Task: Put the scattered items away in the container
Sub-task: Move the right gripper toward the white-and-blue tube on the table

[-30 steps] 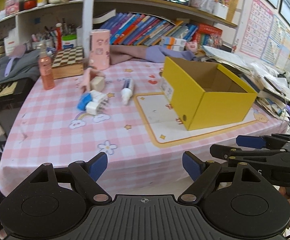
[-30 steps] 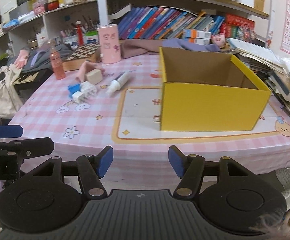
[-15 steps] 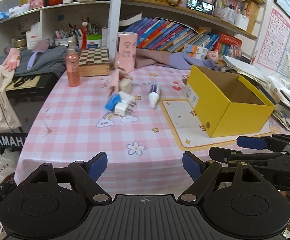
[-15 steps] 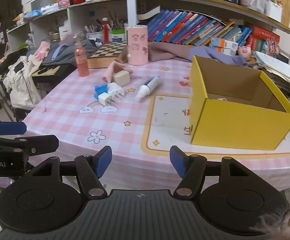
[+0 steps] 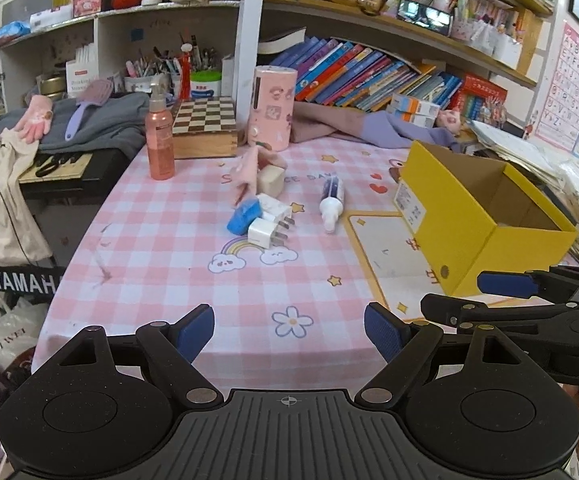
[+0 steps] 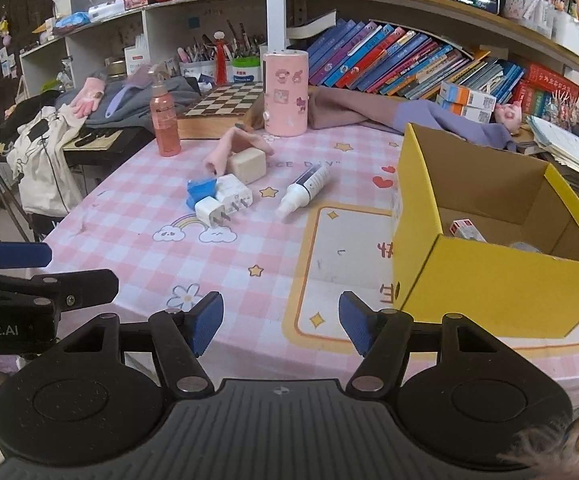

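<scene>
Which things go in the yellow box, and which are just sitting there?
For the job:
yellow box
white chargers
blue plug
beige block
white tube
pink sock

Just lying about:
pink spray bottle
chessboard box
pink canister
books

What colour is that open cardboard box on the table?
The box is bright yellow outside, plain brown cardboard inside; the right wrist view shows it best.

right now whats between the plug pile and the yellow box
A white tube lying on its side, apart from both the plug adapters and the yellow box; the right wrist view shows it.
</scene>
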`<state>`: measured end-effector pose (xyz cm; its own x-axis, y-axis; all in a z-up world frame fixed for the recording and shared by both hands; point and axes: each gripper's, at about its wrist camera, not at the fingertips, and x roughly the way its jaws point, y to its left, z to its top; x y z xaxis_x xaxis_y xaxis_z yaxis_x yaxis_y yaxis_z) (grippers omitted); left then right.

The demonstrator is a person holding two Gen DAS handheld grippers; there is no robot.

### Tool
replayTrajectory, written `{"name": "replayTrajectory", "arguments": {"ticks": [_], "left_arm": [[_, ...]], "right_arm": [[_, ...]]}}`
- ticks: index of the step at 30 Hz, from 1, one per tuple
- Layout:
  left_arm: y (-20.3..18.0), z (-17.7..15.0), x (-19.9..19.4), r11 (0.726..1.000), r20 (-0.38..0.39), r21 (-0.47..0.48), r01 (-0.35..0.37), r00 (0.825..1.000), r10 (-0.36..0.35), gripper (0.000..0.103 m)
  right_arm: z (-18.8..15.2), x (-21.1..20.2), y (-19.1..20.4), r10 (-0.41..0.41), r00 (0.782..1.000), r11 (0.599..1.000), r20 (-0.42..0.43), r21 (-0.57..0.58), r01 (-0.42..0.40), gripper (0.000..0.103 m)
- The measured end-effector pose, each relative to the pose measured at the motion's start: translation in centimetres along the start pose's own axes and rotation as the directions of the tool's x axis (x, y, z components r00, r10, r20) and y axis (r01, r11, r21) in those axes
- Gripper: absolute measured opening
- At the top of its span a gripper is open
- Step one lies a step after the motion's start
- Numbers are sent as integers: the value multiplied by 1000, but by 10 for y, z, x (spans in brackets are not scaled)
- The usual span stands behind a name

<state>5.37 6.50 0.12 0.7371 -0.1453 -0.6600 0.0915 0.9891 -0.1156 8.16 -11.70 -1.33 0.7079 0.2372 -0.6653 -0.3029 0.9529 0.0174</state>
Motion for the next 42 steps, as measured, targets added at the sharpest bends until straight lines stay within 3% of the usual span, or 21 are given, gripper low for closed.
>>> {"name": "replayTrajectory", "arguments": {"ticks": [13,27,38,42], "left_arm": [[16,27,52,998,-21,-48,-33,999,32,82],[18,46,127,999,-102,-34,-13,995,10,74],[18,60,180,1000,-148,-30,6,989,-11,70],[20,63,194,999,-173,-31,12,985,-17,64]], "right_arm": [[50,59,-14,-6,1000,1000,20,22,5,60],[91,143,-24,33,994,993,-101,120,-21,61],[122,195,-30,17,988,991,-152,134,3,61],[127,214,-35,7,982,988,-186,152,22,61]]}}
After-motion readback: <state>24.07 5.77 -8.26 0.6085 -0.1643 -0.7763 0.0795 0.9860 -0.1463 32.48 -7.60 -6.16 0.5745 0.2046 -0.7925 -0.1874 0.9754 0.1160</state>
